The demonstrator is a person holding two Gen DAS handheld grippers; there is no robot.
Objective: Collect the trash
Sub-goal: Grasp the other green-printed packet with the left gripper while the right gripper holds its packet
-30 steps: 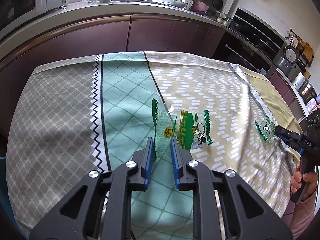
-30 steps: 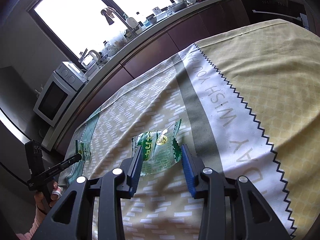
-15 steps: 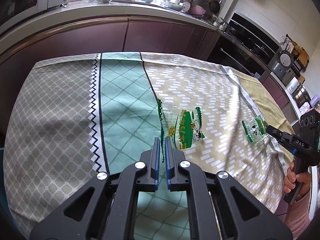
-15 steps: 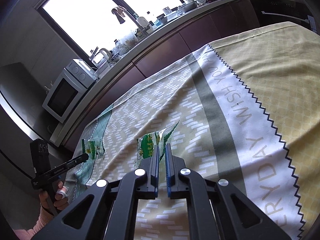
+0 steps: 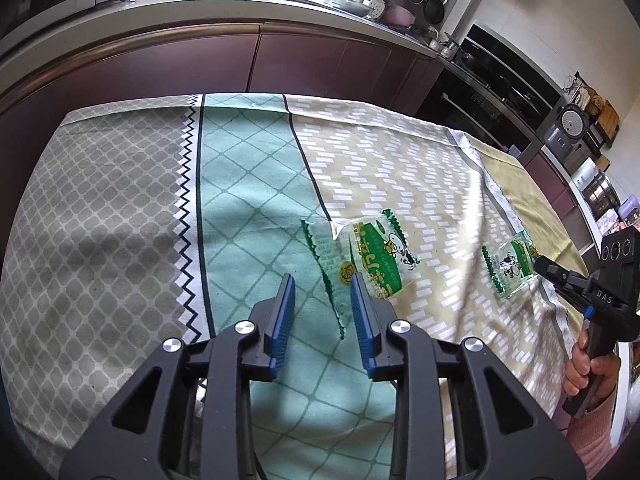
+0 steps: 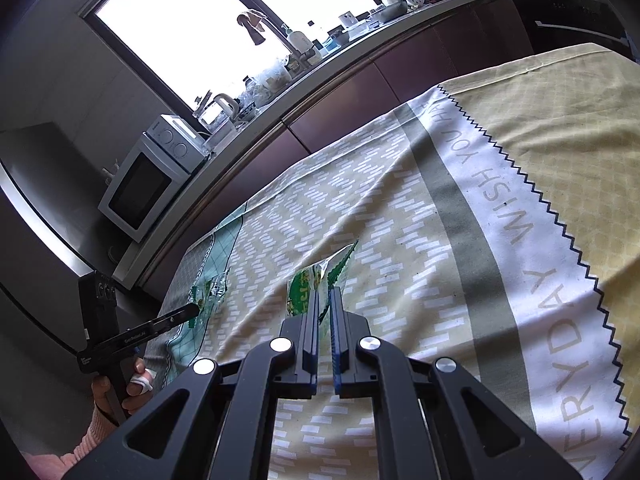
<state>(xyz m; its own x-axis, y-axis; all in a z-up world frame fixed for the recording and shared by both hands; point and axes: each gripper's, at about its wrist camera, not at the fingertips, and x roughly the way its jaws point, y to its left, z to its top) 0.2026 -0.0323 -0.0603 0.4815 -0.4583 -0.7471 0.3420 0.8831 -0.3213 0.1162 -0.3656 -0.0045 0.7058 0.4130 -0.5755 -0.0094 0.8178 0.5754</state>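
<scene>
- Pickup step in hand: 2 green-and-white snack wrappers on the patterned tablecloth [image 5: 120, 208] of the tabletop.
- Right claw [image 6: 325, 312] pressed together, pinching the right wrapper [image 6: 308, 286] by its near edge.
- Left claw [image 5: 322, 300] spread, just been opening; left wrapper [image 5: 360, 256] with its serrated edge between the pads, not gripped.
- Next, likely: re-close on that thin edge, then lift.
- Open cloth all round; tabletop edge near the right hand [image 5: 588, 368].
</scene>
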